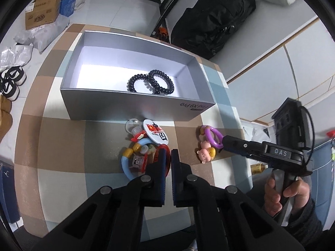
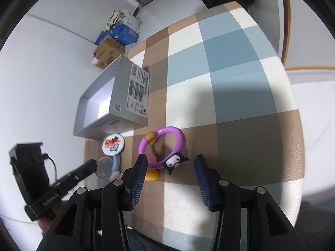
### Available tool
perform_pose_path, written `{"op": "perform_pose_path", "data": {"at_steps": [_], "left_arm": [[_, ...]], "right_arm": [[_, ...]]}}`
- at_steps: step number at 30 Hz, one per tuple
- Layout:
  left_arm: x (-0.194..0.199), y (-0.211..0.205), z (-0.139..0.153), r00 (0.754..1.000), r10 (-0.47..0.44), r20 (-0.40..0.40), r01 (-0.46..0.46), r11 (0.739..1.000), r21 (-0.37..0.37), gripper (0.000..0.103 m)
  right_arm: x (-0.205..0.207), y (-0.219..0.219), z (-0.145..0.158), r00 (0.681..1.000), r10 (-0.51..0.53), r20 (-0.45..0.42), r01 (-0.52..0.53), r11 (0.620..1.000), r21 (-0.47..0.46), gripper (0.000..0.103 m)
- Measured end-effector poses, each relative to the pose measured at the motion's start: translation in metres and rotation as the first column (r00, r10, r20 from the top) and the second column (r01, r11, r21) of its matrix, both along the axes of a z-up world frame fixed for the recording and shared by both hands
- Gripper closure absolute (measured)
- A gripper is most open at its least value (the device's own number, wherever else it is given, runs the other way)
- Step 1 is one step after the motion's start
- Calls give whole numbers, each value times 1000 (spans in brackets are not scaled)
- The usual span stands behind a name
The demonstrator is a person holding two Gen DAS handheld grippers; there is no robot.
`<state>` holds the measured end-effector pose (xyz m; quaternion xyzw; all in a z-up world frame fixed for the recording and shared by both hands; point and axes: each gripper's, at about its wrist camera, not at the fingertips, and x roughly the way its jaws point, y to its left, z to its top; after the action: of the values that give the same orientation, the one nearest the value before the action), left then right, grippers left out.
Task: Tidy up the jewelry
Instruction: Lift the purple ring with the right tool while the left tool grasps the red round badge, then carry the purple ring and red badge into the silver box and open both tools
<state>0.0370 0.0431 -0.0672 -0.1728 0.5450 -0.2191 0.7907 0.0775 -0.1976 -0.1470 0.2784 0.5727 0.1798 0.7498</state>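
A grey open box (image 1: 136, 104) on the checked table holds two black coil hair ties (image 1: 150, 81). In front of it lie a round badge (image 1: 155, 130), a blue charm bracelet (image 1: 134, 159) and a purple charm bracelet (image 1: 211, 138). My left gripper (image 1: 168, 154) is nearly shut and empty, just above the blue bracelet. In the right wrist view my right gripper (image 2: 169, 167) is open, its fingers straddling the purple bracelet (image 2: 163, 146) and its black-and-white charm (image 2: 174, 161). The box (image 2: 117, 102), badge (image 2: 113, 143) and left gripper (image 2: 88, 167) show there too.
The checked table (image 2: 230, 83) stretches far and right. A black backpack (image 1: 211, 18) sits behind the table. Cardboard boxes (image 1: 41, 10), bags and shoes (image 1: 12, 81) lie on the floor at the left.
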Motion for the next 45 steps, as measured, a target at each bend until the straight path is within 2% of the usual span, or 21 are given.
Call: {"op": "perform_pose_path", "data": {"at_steps": [5, 11, 13, 17, 20, 26, 31, 35, 45], "left_arm": [[4, 3, 1, 1000, 19, -9, -19, 1000, -19, 103], [1, 5, 2, 1000, 23, -4, -23, 999, -28, 103], [1, 10, 2, 1000, 26, -11, -26, 998, -51, 103], [3, 14, 2, 999, 42, -17, -43, 997, -64, 103], [3, 16, 4, 999, 48, -13, -49, 996, -73, 103], [3, 15, 12, 999, 50, 5, -49, 994, -95, 103], [4, 20, 19, 998, 60, 22, -57, 991, -118, 103], [7, 27, 28, 996, 84, 41, -76, 983, -166, 103], [24, 40, 46, 982, 167, 86, -143, 962, -233, 103]], "right_arm": [[2, -2, -2, 1000, -18, -18, 18, 999, 26, 58], [4, 4, -2, 1000, -12, -11, 11, 1000, -14, 72], [5, 8, -2, 1000, -6, -10, 5, 999, -45, 85], [6, 9, 4, 1000, -10, 28, 12, 996, -85, 90], [5, 3, 12, 997, -27, 70, 34, 995, -90, 91], [3, -2, 18, 994, -32, 100, 40, 996, -79, 91], [1, 5, 37, 986, -20, 166, 30, 998, -56, 91], [-1, 9, 55, 976, -13, 216, 19, 1000, -25, 91], [9, 27, 91, 952, -7, 308, -5, 999, 40, 91]]}}
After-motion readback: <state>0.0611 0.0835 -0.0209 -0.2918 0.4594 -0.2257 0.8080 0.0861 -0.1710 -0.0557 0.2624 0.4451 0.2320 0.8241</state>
